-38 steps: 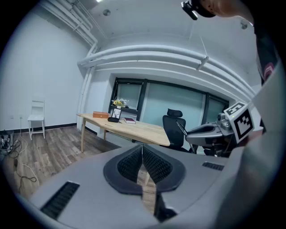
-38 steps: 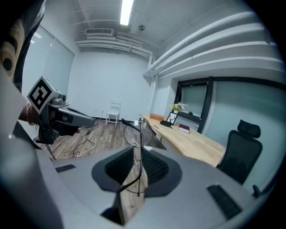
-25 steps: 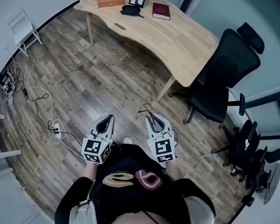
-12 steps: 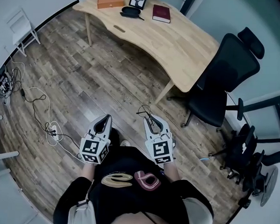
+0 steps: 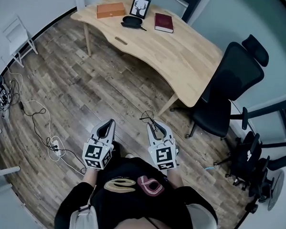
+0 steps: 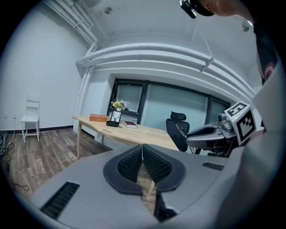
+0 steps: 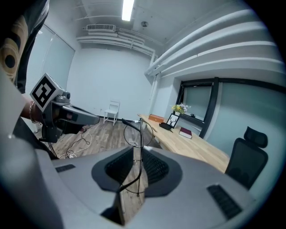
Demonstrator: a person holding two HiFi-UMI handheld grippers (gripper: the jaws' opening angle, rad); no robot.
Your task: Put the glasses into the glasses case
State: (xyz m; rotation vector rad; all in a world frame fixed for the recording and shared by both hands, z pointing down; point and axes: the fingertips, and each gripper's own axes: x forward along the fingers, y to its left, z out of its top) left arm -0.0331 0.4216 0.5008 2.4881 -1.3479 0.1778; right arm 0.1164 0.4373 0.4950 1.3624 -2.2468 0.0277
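Thin black wire-rimmed glasses (image 5: 147, 116) stick out past the tips of my right gripper (image 5: 152, 125), which is shut on them; in the right gripper view the glasses (image 7: 134, 130) stand upright between the pads, lenses ahead of the jaws. My left gripper (image 5: 107, 126) is held beside it over the wood floor, its pads (image 6: 134, 162) closed together with nothing between them. The dark glasses case (image 5: 132, 21) lies far ahead on the wooden table (image 5: 184, 51), in front of a picture frame; it also shows small in the left gripper view, the case (image 6: 112, 124) lying on the table top.
On the table lie an orange box (image 5: 110, 10), a picture frame (image 5: 140, 7) and a dark red book (image 5: 163, 22). A black office chair (image 5: 231, 78) stands at the table's right. Cables (image 5: 35, 122) trail on the floor at left, near a white chair (image 5: 16, 27).
Both grippers have been carried forward over the floor toward the table, keeping their pose. The table and the things on it sit a little lower and nearer in the head view.
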